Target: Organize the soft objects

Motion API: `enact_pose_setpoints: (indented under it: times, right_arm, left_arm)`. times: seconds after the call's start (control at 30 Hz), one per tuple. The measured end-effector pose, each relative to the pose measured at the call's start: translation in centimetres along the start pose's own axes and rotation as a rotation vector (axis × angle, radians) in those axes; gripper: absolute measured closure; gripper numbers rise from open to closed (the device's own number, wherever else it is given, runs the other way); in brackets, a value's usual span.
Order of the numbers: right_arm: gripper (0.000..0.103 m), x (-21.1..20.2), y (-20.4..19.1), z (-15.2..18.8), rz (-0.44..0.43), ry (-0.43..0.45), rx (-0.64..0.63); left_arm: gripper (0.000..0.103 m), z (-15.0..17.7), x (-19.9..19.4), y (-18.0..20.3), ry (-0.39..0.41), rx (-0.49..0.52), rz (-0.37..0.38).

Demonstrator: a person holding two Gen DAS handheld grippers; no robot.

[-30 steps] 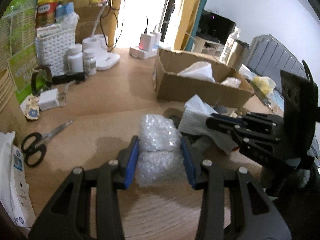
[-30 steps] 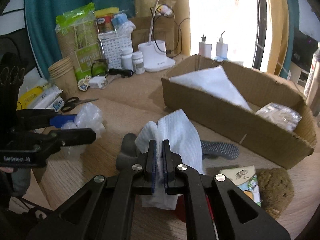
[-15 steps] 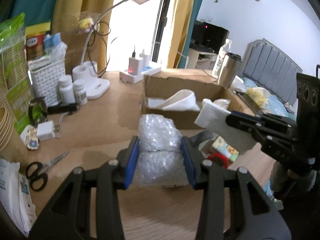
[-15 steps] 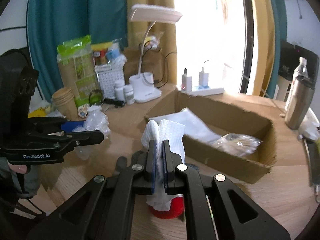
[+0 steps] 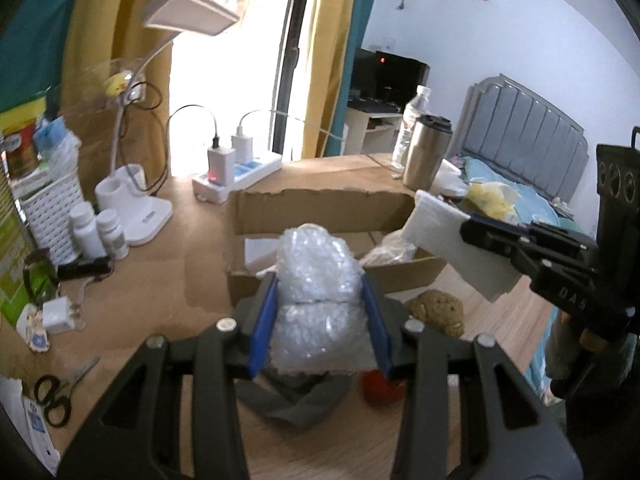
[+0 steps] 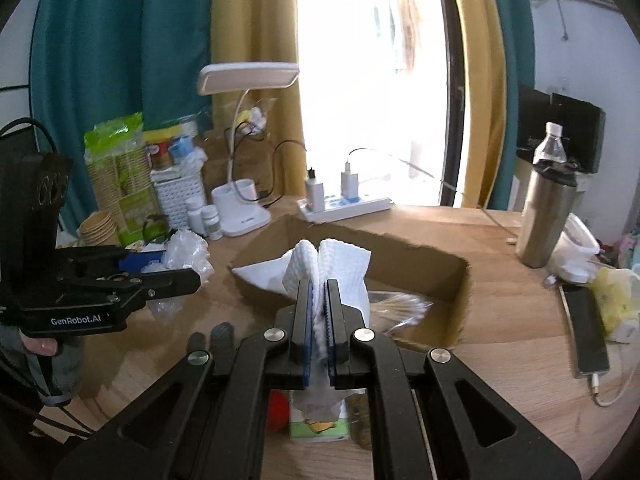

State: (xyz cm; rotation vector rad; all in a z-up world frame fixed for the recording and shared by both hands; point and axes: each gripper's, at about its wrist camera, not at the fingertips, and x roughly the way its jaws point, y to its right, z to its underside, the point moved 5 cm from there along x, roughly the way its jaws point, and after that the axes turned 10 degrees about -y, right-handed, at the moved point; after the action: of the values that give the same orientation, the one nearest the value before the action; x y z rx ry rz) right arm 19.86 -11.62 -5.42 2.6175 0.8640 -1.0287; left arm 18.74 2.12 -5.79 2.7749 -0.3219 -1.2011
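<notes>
**Both grippers loaded above the cardboard box**

The cardboard box (image 6: pixel 420 258) sits open on the wooden table (image 6: pixel 500 344), and much of its inside is hidden: the right wrist view shows only a white sheet at the left end and a crinkled clear packet (image 6: pixel 400 306) at the right, the middle being covered by the gripper's load. Below that gripper, a red item and a printed green-and-white pack are mostly blocked by the fingers and cannot be identified.

The left gripper (image 5: pixel 318 320) is clamped on a bubble wrap bundle (image 5: pixel 316 280), a clear, bumpy wad pinched into two lobes between the blue pads, held in the air in front of the box's near wall. Under it lie a grey cloth (image 5: pixel 292 404) and a brown sponge (image 5: pixel 438 312), both partly cut off by the fingers.

The right gripper (image 6: pixel 318 320) is squeezed tight on a white towel (image 6: pixel 336 268), folded and waffle-textured, bulging above the pads and hanging over the box's near edge.
</notes>
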Motion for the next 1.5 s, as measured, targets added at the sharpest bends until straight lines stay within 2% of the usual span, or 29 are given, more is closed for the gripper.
enact_pose_setpoints:
  times: [0.77,1.5]
  right_arm:
    - [0.097,1.4,5.9,-1.5,0.04,0.036,0.069]
    - [0.097,6.9,7.9,-3.2,0.017,-0.008,0.088]
  left_arm:
    - [0.06,-5.0,4.2,3.6,0.004,0.111,0.036]
    - [0.06,-7.4,10.5,2.8,-0.039,0.085,0.062]
